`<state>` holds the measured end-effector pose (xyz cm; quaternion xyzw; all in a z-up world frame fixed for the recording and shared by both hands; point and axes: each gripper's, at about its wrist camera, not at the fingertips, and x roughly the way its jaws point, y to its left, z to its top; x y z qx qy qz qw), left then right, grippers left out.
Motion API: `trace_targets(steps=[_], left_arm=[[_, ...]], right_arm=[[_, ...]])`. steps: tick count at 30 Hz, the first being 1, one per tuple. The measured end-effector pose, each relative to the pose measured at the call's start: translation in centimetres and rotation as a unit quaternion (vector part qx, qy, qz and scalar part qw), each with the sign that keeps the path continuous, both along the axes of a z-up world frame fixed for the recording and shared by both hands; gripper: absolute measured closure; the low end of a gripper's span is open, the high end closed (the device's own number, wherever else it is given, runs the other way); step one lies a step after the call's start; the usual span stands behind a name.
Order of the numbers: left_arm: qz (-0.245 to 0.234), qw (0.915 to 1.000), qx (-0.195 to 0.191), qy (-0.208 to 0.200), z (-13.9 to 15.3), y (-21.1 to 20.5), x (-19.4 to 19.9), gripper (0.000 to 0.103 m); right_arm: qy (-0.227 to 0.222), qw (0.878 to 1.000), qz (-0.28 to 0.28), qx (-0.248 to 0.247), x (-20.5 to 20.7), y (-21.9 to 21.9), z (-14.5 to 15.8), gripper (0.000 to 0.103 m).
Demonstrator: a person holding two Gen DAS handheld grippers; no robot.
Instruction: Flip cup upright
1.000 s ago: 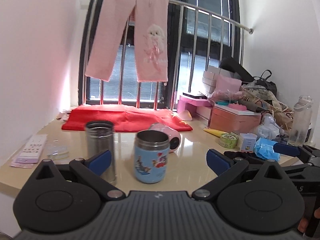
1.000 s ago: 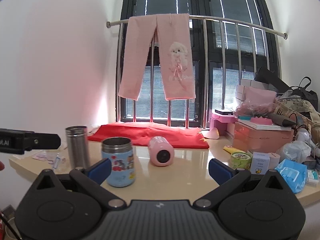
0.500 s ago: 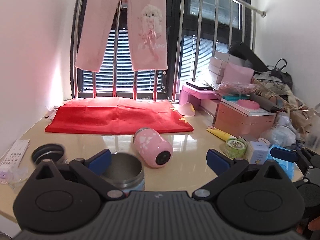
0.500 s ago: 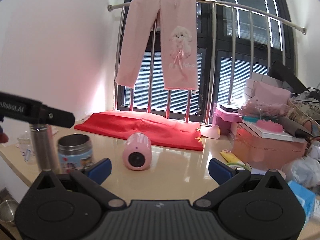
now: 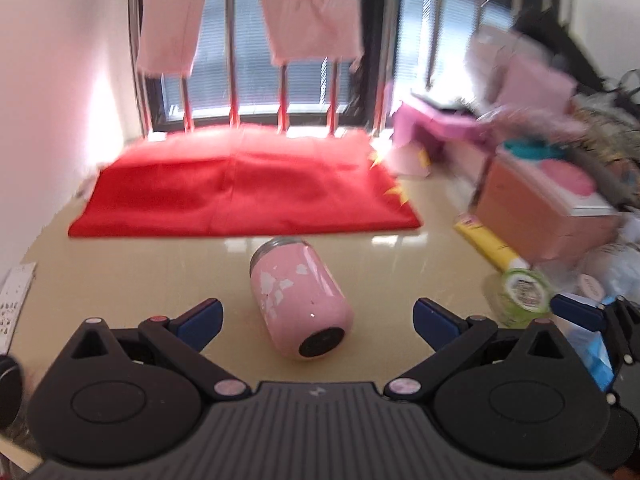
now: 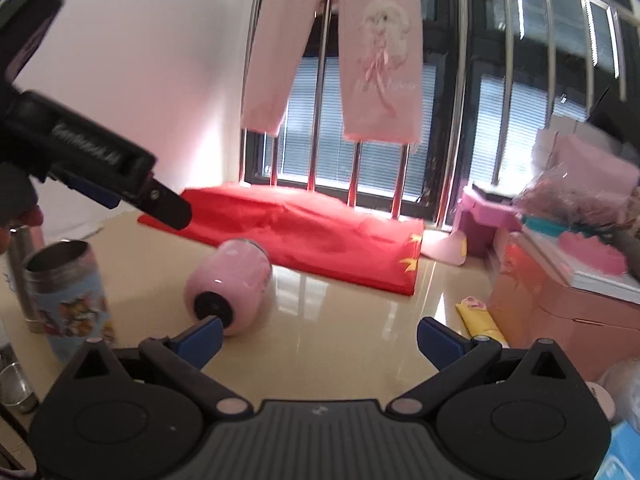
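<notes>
A: Cup [image 5: 298, 300] location?
B: Pink, on its side on the worktop [image 5: 160, 272], base toward camera, mouth facing the red cloth [image 5: 240, 192]; rim blurred.
A: Grippers?
B: Left hand-held gripper [image 5: 318, 322] spread wide, cup lying between its fingers, untouched. Right hand-held gripper [image 6: 320, 336] spread, empty. Blue cup [image 6: 66, 296] partly cut off.

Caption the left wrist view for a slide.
Open left tongs frame a glossy pink metal cup lying on its side on the beige countertop, before a red cloth.

Daylight from the window [image 5: 304, 64] glares on the tabletop [image 5: 400, 248]; motion-blurred, fisheye-bent edges.
</notes>
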<state>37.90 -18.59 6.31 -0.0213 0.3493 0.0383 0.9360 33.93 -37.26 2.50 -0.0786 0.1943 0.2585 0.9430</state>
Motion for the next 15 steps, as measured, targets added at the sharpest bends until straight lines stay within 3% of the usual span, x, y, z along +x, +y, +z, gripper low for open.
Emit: trace_targets(steps=[6, 11, 15], left_arm=[[0.06, 0.9935, 0.017, 0.095, -2.2, 0.6, 8.3, 0.0], [0.094, 0.978, 0.013, 0.186, -5.4, 1.0, 13.3, 0.0], [0.112, 0.9679, 0.019, 0.224, -7.7, 1.7, 15.9, 0.0]], right_arm=[[0.041, 0.999, 0.014, -0.016, 6.1, -0.4, -1.0, 0.0], [0.063, 0.998, 0.005, -0.018, 8.7, -0.5, -1.8, 0.0], [0.072, 0.997, 0.004, -0.021, 9.6, -0.6, -2.6, 0.0]])
